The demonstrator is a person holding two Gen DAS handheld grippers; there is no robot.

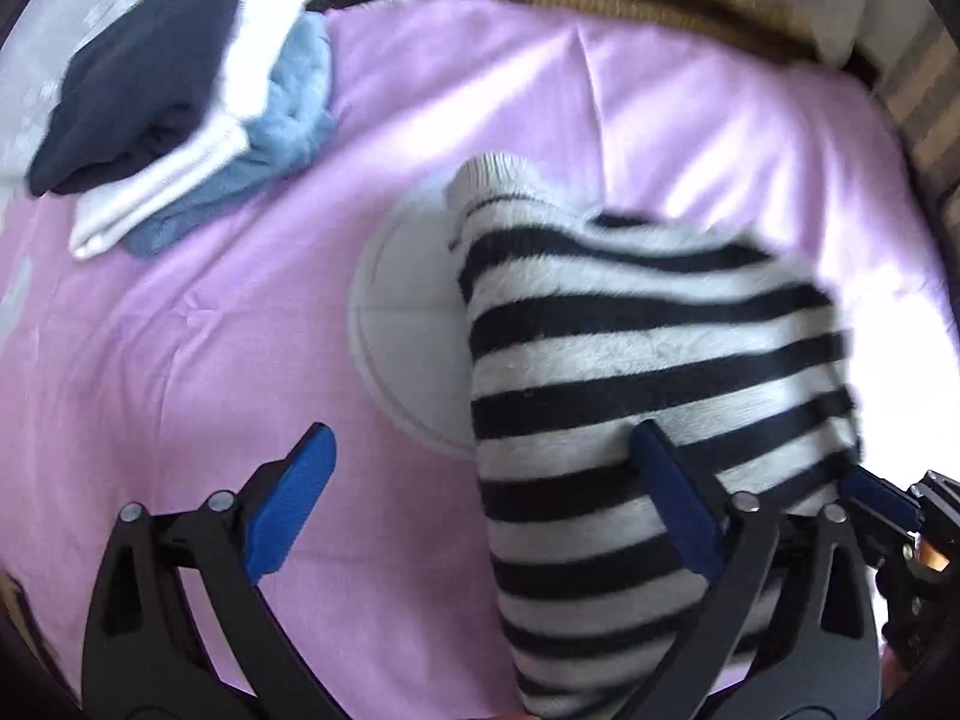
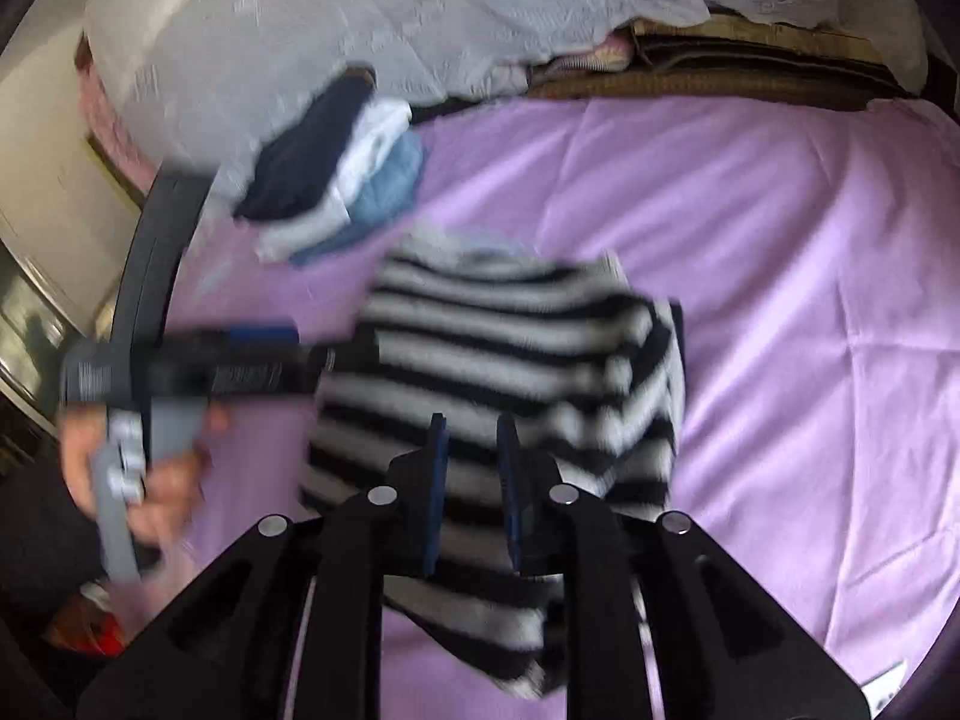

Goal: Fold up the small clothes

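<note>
We see a bed covered with a lilac sheet [image 2: 780, 276], creased by fold lines and brightly lit toward 3 o'clock. At 12 o'clock a grey-white textured cover [image 2: 372, 18] is heaped beside brown folded blankets [image 2: 720, 78]. A pile of folded clothes [image 1: 180, 114], dark navy, white and light blue, lies at 10 o'clock on the sheet. In the left wrist view a white round print [image 1: 408, 324] shows on the sheet, half hidden under the striped sweater [image 1: 630, 348].

This black-and-white sweater lies in the middle of the bed, already doubled over. The left gripper [image 1: 486, 504] has its jaws wide apart, one finger over the bare sheet and one over the sweater. The right gripper [image 2: 474, 492] has its jaws almost together above the near edge of the sweater; whether they pinch the cloth we cannot tell. A hand [image 2: 150, 480] grips the left tool at 9 o'clock, blurred.
</note>
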